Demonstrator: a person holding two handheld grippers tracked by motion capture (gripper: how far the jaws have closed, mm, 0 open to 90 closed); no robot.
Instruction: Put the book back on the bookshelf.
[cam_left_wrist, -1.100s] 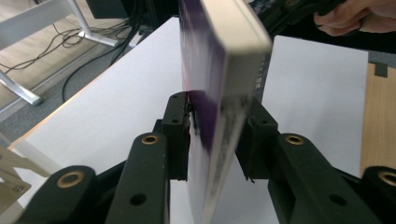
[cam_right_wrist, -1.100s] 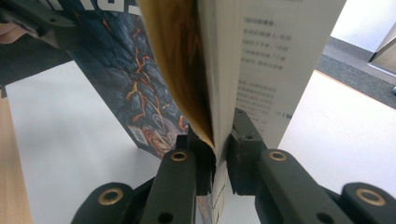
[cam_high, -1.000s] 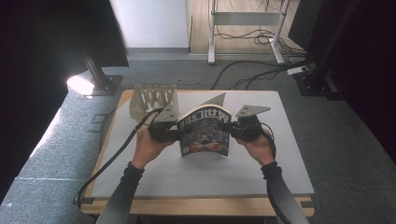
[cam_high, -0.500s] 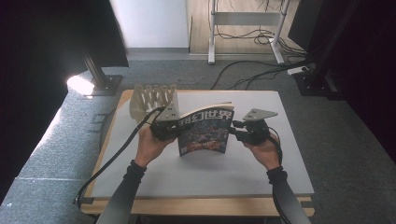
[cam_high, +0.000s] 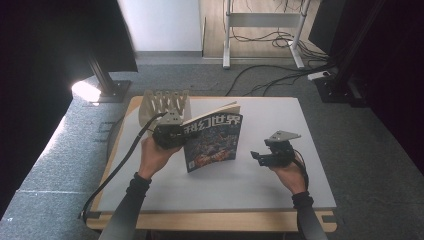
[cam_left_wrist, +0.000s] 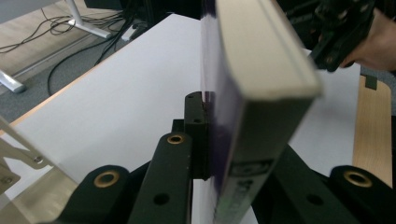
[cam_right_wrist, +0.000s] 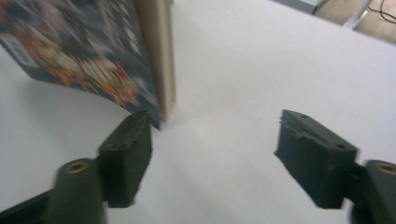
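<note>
Magazine (cam_high: 212, 140) is up off the counter (cam_high: 280, 190), standing roughly upright with its cover facing the person, just in front of the wooden slotted rack (cam_high: 164, 104) at the counter's far left. Left claw (cam_high: 169, 136) is clamped on the spine-side edge; in the left gripper view the pads pinch the purple cover and page block (cam_left_wrist: 261, 93) between them. Right claw (cam_high: 265, 156) has just been opening, jaws wide apart, nothing between them. It now sits well to the right of the magazine, low over the counter. In the right gripper view the magazine's lower corner (cam_right_wrist: 156, 114) hangs just beside one pad (cam_right_wrist: 128, 154), not gripped.

Risks from here, my read:
- Single-edge hold on a floppy, heavy thing. The free side can sag or fan open, and the pages may peel away from the cover under their own weight.
- Grip is only at one edge, so any quick swing toward the rack could twist the magazine in the pads and let it slip out.
- Bottom corner hangs low; dragging it on the counter would bend it or lever it out of the clamp.
- If it's headed for a rack slot, a drooping far edge could snag on a divider instead of entering cleanly. Can't tell which slot is lined up.
- Right claw is too far off to catch a drop.
</note>
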